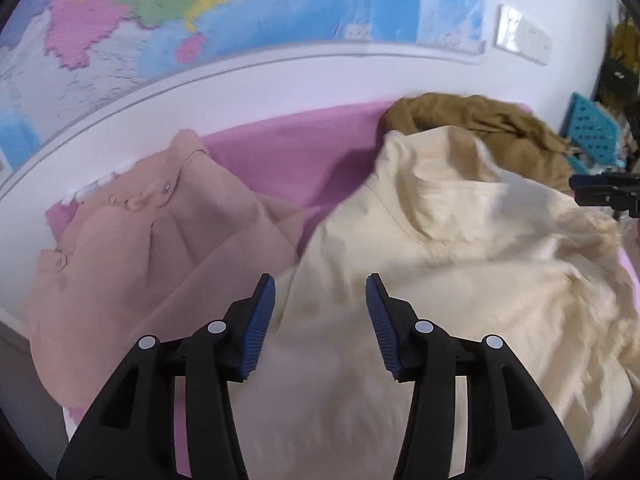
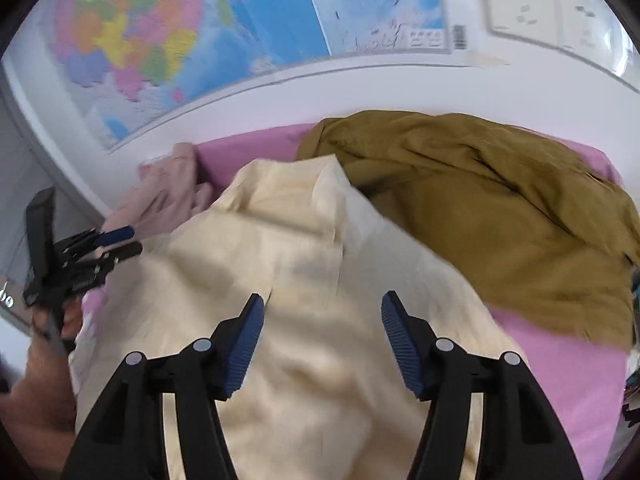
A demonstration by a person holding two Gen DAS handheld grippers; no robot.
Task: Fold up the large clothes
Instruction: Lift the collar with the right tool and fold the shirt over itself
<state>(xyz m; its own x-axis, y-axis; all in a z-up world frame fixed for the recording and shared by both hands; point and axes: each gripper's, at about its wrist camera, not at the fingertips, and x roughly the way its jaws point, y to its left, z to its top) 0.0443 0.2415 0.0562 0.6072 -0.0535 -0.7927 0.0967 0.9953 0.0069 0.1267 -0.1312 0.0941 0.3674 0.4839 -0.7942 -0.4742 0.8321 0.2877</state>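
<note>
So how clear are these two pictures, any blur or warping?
Left wrist view: the cream garment is smeared by motion blur on its right side, the wall map is soft and its lower edge bows with the fisheye. Right wrist view: blur again on the cream garment; the mustard garment is soft too.

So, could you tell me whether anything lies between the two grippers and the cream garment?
Nothing visible does. The cream garment lies directly under the open left gripper and right gripper; the pink garment and mustard garment sit off to its sides.
</note>
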